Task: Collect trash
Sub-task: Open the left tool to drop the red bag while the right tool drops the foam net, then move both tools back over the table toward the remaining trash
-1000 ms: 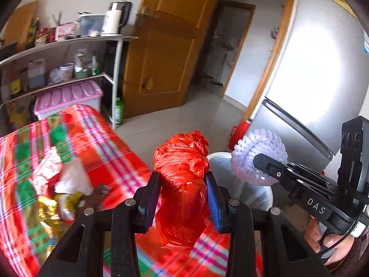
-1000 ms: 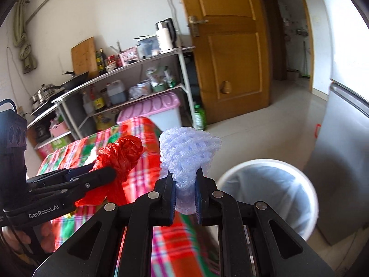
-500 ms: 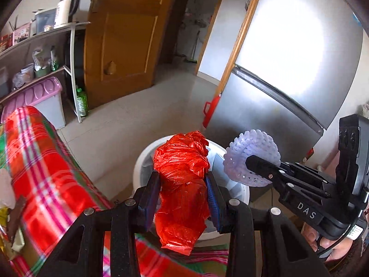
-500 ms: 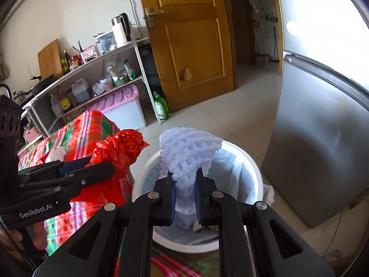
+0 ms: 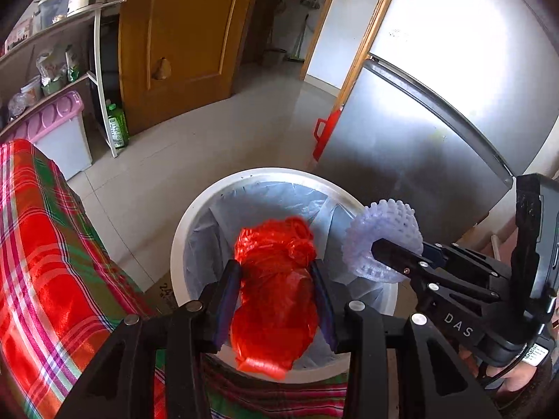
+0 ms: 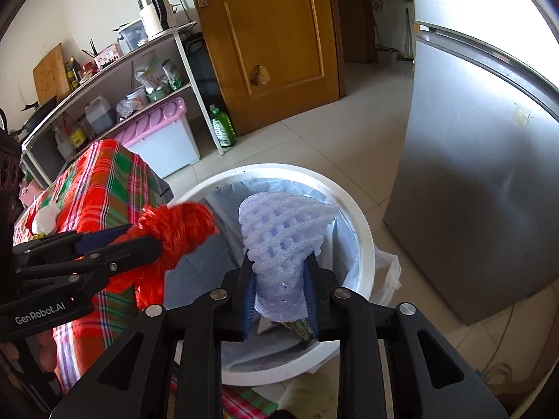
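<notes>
Bin [image 5: 195,206] mouth lies directly below both loads: left gripper [image 5: 276,300] clamps the red bag [image 5: 276,293] upright, while right gripper [image 6: 279,289], jaws just opening, loosely brackets the foam net [image 6: 283,241].

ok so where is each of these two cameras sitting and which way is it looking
Left wrist view: sits on the left hand-held gripper, looking down along its fingers at the red plastic bag it grips over the white trash bin; the right hand-held gripper enters from the right.
Right wrist view: sits on the right hand-held gripper, looking down at the foam fruit net between its just-opening jaws; the left hand-held gripper enters from the left.
Shared: bin, checked tablecloth, wooden door, fridge.
</notes>
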`<state>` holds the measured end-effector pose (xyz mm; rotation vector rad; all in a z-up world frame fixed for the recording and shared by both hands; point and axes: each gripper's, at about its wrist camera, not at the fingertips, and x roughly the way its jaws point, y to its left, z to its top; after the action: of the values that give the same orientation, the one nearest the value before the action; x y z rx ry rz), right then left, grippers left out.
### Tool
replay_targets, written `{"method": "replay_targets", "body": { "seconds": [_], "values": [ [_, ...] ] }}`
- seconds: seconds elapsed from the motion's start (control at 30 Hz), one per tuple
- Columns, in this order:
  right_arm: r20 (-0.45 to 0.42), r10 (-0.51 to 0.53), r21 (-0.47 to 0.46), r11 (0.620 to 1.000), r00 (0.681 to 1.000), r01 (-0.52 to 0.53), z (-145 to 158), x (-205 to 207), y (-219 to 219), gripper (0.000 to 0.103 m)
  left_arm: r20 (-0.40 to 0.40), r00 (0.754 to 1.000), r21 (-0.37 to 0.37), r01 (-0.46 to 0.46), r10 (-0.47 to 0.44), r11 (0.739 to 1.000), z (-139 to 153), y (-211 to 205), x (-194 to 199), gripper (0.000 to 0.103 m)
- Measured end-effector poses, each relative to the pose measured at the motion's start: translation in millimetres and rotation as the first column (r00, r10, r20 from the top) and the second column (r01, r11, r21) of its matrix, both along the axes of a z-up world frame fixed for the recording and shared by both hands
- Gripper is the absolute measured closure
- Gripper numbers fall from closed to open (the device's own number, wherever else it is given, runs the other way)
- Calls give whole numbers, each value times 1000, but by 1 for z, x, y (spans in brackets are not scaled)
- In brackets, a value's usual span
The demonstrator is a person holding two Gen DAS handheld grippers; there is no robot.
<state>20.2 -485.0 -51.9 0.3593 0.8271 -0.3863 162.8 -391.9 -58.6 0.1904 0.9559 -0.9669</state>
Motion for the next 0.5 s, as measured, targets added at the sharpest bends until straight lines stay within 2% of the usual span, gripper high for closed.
{"method": "replay_targets", "body": {
  "seconds": [0.03, 0.1, 0.3, 0.5],
  "values": [
    [-4, 3, 7, 1000, 1000, -3, -2, 1, -2, 59, 2, 1000, -2, -2, 2, 1000, 1, -1, 1, 58],
    [-7, 2, 6, 1000, 1000, -2, -2, 1, -3, 54, 0, 1000, -5, -9, 9, 1000, 2, -1, 1, 52],
    [-16, -26, 4, 1000, 1000, 26, -3, -2, -7, 53, -3, 1000, -16, -25, 25, 1000, 5, 5, 4, 52],
    [10, -31, 0, 1000, 999, 31, 8, -7, 1, 53, 15, 999, -38, -36, 36, 999, 18, 17, 0, 51]
  ]
}}
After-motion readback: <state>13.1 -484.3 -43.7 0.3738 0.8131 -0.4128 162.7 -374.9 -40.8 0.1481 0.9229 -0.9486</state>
